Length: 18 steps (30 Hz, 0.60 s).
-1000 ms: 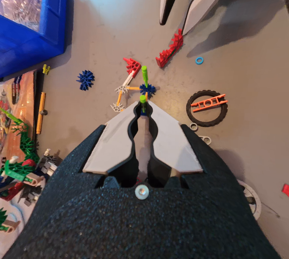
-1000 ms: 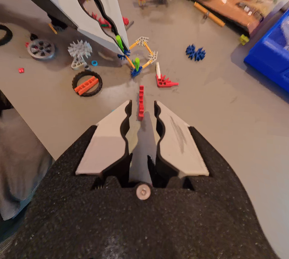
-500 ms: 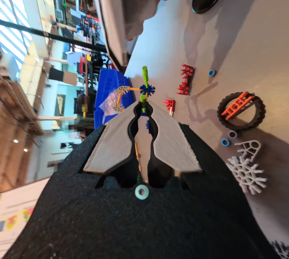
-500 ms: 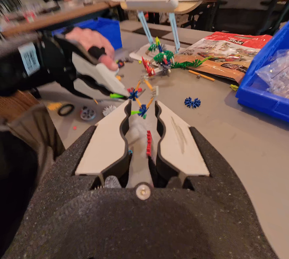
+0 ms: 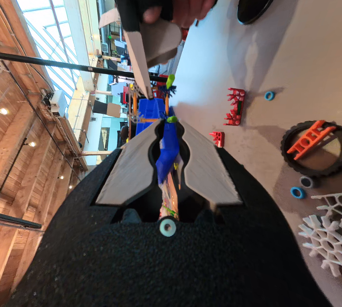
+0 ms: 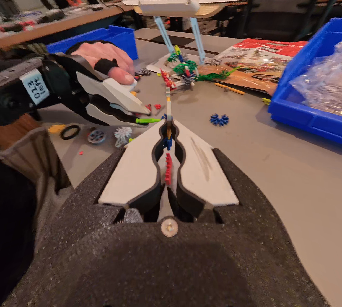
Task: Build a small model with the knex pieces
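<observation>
Both grippers hold one small rod frame (image 6: pixel 168 107) in the air above the desk (image 6: pixel 259 177), none of it touching the surface.

The left gripper (image 6: pixel 146 118) comes in from the frame's left, with its fingers pressed together on a green rod (image 6: pixel 148 120) that sticks out of a blue hub of the frame. The right gripper (image 6: pixel 168 122) has its fingers pinched shut on a yellow strut of the frame, and another blue hub sits just behind the tips. In the left wrist view the frame (image 5: pixel 167 101) is edge-on and blurry, so its exact shape can't be told.

Handling call: both pinches are tip-only on thin parts. Keep the two grippers in line and don't twist, because the snap joints look likely to pop or pivot.

On the desk under the frame there is a red toothed strip (image 6: pixel 168 170). To the frame's right are a loose blue connector (image 6: pixel 219 120) and, farther off, a blue bin (image 6: pixel 305 109). To its left are a black tyre (image 6: pixel 70 132) and a white snowflake piece (image 6: pixel 123 132).
</observation>
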Each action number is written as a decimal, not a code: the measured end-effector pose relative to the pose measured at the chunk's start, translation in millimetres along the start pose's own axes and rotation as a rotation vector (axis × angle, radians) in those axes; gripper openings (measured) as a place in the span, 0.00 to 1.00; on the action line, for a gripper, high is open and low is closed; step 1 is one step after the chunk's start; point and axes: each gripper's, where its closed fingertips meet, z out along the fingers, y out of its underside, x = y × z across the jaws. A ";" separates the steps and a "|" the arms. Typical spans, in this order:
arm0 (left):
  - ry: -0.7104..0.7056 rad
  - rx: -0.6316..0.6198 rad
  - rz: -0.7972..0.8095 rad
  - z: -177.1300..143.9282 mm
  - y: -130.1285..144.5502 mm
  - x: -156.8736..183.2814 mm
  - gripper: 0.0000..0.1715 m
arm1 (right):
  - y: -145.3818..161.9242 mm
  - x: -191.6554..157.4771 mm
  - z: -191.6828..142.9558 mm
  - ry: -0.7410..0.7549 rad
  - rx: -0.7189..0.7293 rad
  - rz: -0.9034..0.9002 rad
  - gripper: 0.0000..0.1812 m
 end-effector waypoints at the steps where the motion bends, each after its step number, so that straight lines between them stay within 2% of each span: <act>1: 0.009 -0.007 -0.009 0.6 4.4 2.0 0.09 | 1.9 4.0 -1.9 0.028 -0.007 -0.014 0.01; 5: 0.124 -0.011 -0.154 -1.1 17.3 16.9 0.12 | 15.4 20.3 -7.1 0.150 -0.061 -0.079 0.01; 12: 0.232 -0.037 -0.257 6.3 18.9 41.9 0.14 | 47.9 26.0 5.0 0.188 -0.173 -0.140 0.01; 18: 0.237 -0.025 -0.309 14.4 15.8 45.2 0.18 | 42.0 22.0 5.4 0.188 -0.137 -0.181 0.01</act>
